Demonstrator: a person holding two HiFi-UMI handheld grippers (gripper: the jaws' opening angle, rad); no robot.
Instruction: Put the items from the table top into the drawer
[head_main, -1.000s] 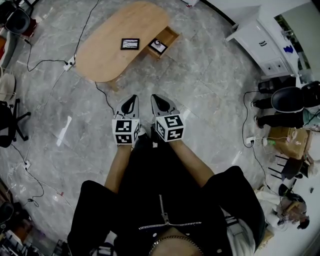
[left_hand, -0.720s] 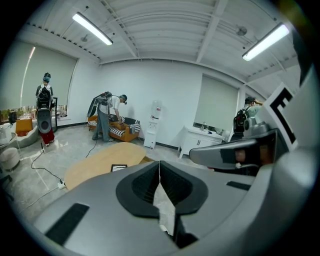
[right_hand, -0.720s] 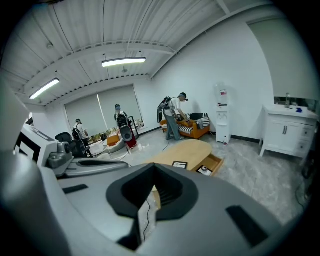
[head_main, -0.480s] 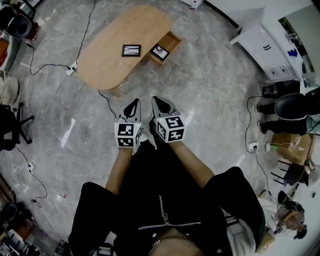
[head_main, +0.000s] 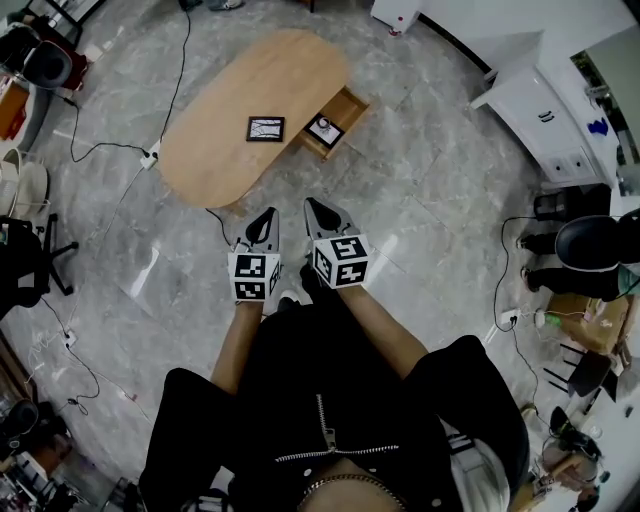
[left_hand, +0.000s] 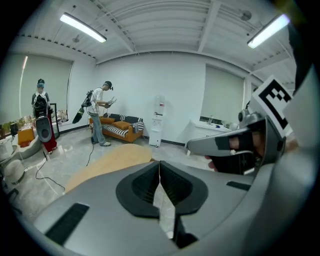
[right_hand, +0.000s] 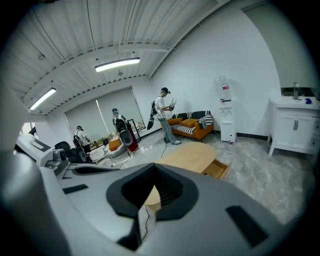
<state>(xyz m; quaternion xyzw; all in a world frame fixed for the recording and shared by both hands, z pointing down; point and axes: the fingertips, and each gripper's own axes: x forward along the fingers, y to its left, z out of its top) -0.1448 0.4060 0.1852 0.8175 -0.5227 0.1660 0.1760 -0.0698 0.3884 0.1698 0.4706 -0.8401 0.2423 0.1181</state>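
While the left gripper (head_main: 267, 213) hangs closed, the frame (head_main: 265, 128) lies well ahead.

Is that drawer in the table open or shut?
Open. The drawer juts out from the table's side, its inside showing.

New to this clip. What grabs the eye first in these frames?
The oval wooden table at the top of the head view stands out, with its drawer pulled open on the right side and a dark frame lying on top. Nearer the person, the left gripper and right gripper are held side by side over the marble floor, short of the table, both shut and empty.
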